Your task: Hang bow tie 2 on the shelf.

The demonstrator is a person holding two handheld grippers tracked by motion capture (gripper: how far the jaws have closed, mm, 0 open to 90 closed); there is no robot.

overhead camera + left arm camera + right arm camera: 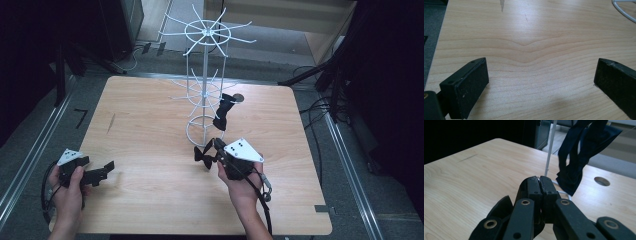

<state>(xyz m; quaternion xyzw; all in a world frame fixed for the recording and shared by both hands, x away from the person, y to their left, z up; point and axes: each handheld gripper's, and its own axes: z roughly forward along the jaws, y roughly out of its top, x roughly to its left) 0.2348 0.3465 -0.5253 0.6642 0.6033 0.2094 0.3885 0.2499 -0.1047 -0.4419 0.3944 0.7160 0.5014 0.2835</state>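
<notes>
A white wire rack (205,75) stands on the wooden table (150,200), right of centre. From its lower ring hangs a dark fabric piece (222,112), which also shows in the right gripper view (574,165). My right gripper (214,149) is in front of the rack's base ring, shut on a small black bow (204,155). In its own view the jaws (539,180) press together, and the bow (499,210) hangs at their lower left. My left gripper (107,169) rests near the table's front left corner, open over bare wood (541,82).
A round hole (238,98) is cut in the table behind the rack, and it shows in the right gripper view (602,181). Metal rails and cables run on the floor along both sides of the table. Dark stands rise at the back left and right.
</notes>
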